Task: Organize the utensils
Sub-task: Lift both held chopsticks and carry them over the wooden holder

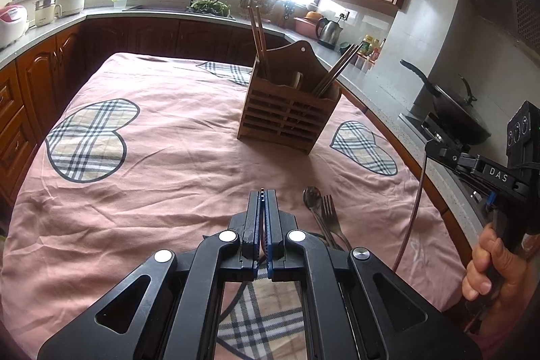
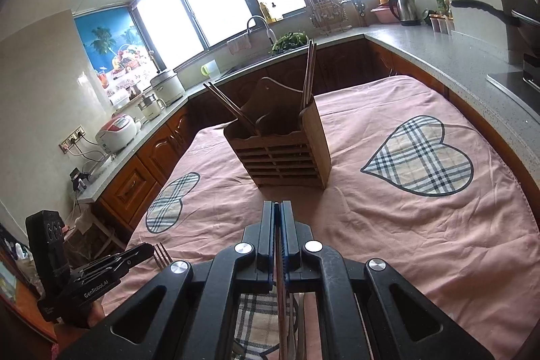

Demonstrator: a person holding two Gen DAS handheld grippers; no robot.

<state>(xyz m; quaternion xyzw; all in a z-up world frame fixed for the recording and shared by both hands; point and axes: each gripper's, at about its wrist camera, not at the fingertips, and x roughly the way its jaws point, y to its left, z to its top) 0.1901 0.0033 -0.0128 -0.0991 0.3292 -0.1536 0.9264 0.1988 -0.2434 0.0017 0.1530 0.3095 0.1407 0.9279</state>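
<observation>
The right gripper (image 2: 277,208) has its jaws pressed on a thin metal utensil (image 2: 280,299), while the left gripper (image 1: 262,196) is squeezed together with nothing in it. The wooden holder (image 2: 281,147) stands at twelve o'clock, and a spoon (image 1: 312,195) and fork (image 1: 329,208) wait on the cloth (image 1: 162,157) at the left gripper's one o'clock. It looks like the carrying step, so next the utensil must rise above an open slot.

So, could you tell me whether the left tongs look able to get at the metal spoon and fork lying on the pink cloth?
Probably yes: the left tongs are shut, and the metal spoon and fork lie just right of them, uncovered.
</observation>
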